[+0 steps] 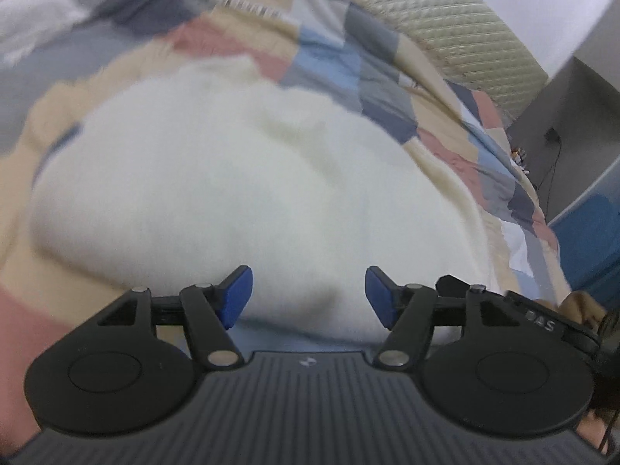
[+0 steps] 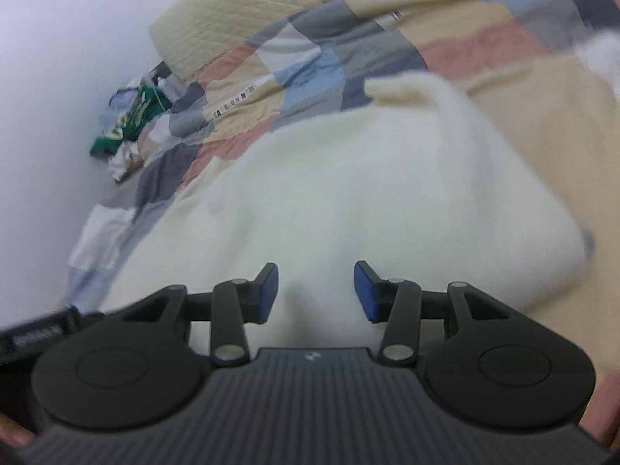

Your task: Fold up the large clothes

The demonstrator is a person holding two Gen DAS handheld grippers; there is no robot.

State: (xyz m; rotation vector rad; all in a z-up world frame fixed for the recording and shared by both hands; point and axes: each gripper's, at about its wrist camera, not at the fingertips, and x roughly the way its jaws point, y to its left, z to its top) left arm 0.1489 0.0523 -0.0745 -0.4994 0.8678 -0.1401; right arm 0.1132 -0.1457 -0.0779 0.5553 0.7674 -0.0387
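A large white fleecy garment [image 1: 240,190] lies bunched on a patchwork bedspread [image 1: 337,66]. It also fills the middle of the right wrist view [image 2: 368,201]. My left gripper [image 1: 309,296] is open, its blue pads just over the garment's near edge, holding nothing. My right gripper [image 2: 316,292] is open too, its blue pads over the garment's near part, holding nothing. Both views are motion-blurred.
A cream woven headboard [image 1: 457,27] stands behind the bed; it also shows in the right wrist view [image 2: 248,11]. A pile of green and white clothes [image 2: 131,124] lies at the bed's far corner by the wall. A blue panel [image 1: 585,240] stands at the right.
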